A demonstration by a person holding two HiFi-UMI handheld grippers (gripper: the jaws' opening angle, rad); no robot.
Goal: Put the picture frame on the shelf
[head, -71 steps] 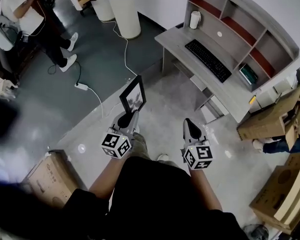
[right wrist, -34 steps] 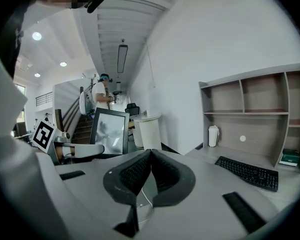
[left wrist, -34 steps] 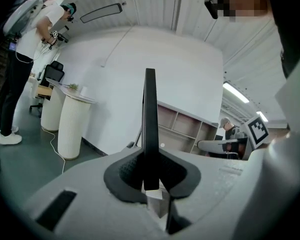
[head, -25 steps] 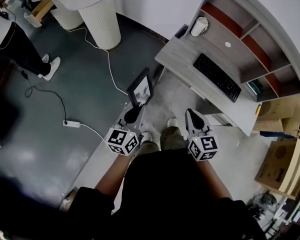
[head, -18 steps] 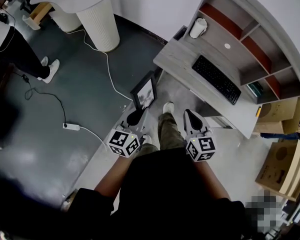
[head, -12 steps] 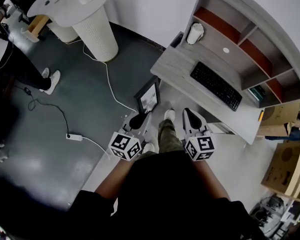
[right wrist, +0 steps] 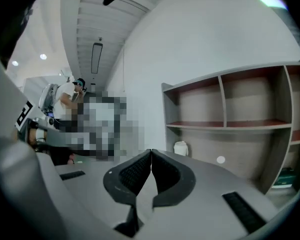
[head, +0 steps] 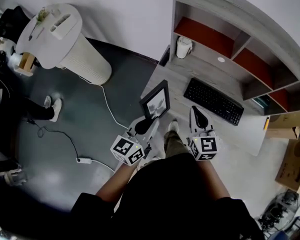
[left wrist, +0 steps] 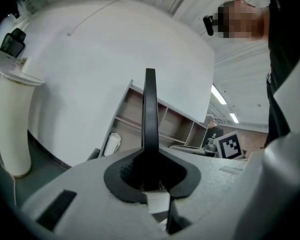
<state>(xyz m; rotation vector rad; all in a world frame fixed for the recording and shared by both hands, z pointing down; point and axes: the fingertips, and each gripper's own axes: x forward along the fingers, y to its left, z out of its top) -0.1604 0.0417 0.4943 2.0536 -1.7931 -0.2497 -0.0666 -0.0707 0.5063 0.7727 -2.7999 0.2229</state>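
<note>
The left gripper (head: 146, 126) is pinching the bottom edge of the picture frame (head: 156, 102). The frame is standing upright above the jaws, long axis vertical, with its picture side facing back toward the person. The right gripper (head: 197, 115) is riding alongside with its jaws pressed together on nothing. The shelf (head: 238, 48) is lying ahead and to the right of the frame, at the back of the worktop (head: 182, 74) beyond the keyboard (head: 213, 101). The loaded left gripper is probably needing to reach forward and across.
</note>
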